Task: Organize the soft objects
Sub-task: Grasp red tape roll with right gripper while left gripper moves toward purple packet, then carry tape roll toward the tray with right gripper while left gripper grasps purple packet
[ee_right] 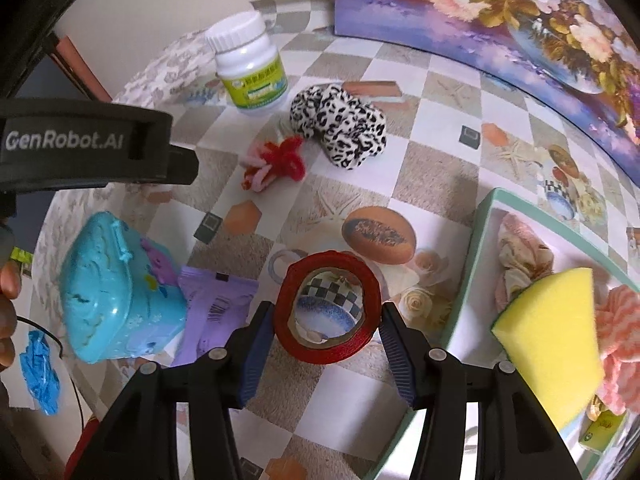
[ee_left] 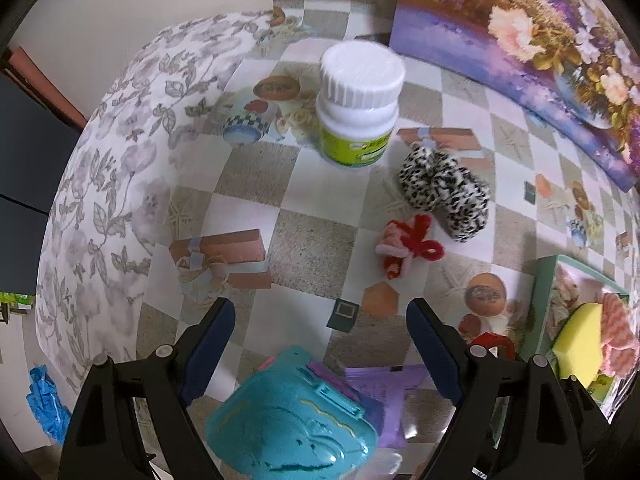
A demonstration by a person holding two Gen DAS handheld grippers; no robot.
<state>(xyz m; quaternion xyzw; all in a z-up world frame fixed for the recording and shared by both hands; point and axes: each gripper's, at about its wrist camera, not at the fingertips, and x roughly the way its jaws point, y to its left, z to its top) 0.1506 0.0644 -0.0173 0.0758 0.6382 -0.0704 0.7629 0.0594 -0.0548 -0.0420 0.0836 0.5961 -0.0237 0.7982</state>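
The left gripper (ee_left: 320, 344) points down at the table with its blue-padded jaws spread wide and nothing between them; a turquoise moulded plastic case (ee_left: 292, 416) lies below the gap at about 6 o'clock, and a purple foil packet (ee_left: 384, 396) sits just beside it. The right gripper (ee_right: 326, 334) has its jaws around a red roll of tape (ee_right: 332, 346); the left pad touches the roll's outer wall while the right pad sits just beside it, so whether the roll is truly pinched cannot be told. The soft things are in two groups on the checked, picture-printed tablecloth (ee_right: 420, 168). From the right wrist view, a fuzzy black-and-white leopard-print fabric piece (ee_right: 344, 128) lies at 12 o'clock from the tape, with a red and pink pipe-cleaner twist (ee_right: 276, 162) just beside it at 11 o'clock. A white plastic bottle with a ribbed cap and green label (ee_right: 250, 68) stands upright beyond them. At 3 o'clock a pale green shallow tray (ee_right: 480, 216) holds a yellow sponge block (ee_right: 556, 336), tilted over a coral and white zigzag knitted cloth (ee_right: 620, 320), and a crumpled peach fabric piece (ee_right: 520, 256). A floral painted canvas (ee_right: 520, 20) leans along the far edge
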